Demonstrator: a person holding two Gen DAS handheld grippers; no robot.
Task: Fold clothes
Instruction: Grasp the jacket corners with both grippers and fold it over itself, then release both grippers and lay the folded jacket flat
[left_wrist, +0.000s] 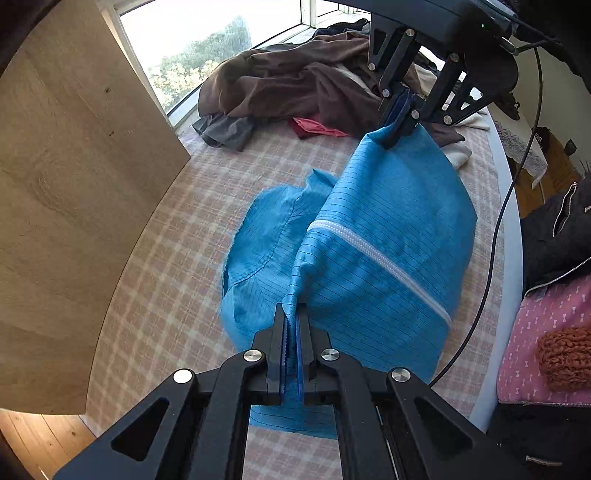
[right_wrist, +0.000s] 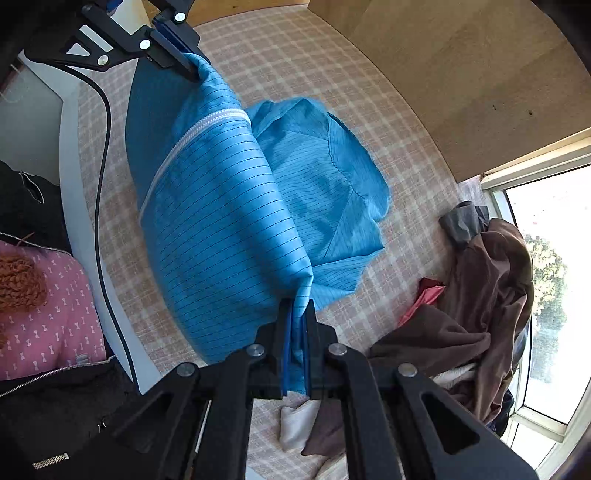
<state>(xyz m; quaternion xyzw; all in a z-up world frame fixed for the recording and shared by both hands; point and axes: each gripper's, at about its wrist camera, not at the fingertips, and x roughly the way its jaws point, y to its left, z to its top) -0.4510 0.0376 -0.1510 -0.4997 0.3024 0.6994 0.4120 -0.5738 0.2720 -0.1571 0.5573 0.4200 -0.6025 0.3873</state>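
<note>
Left hand-held gripper (left_wrist: 291, 314) clamped tight, pointing steeply down, right hand-held gripper (right_wrist: 297, 306) likewise, facing it

- The jacket (left_wrist: 388, 236) I'm working on: bright blue, thin dark pinstripes, white zipper (left_wrist: 380, 262).
- Bed cover (left_wrist: 177, 280): pale pink and cream check.
- My left tool (left_wrist: 291, 321): black, blue pads, silver rivets. My right tool (right_wrist: 297, 317): same colours.
- Clothes pile (left_wrist: 295, 88): mostly brown, with a grey piece (left_wrist: 225, 131), a red one (left_wrist: 314, 127) and some off-white.
- Wooden panel (left_wrist: 74, 206): light tan grain.
- Pink fabric (left_wrist: 546, 321) at the side: small white bows, with rust-orange knit (left_wrist: 565, 354) on it.
- Dark garment (left_wrist: 557, 236): black, silver zips.
</note>
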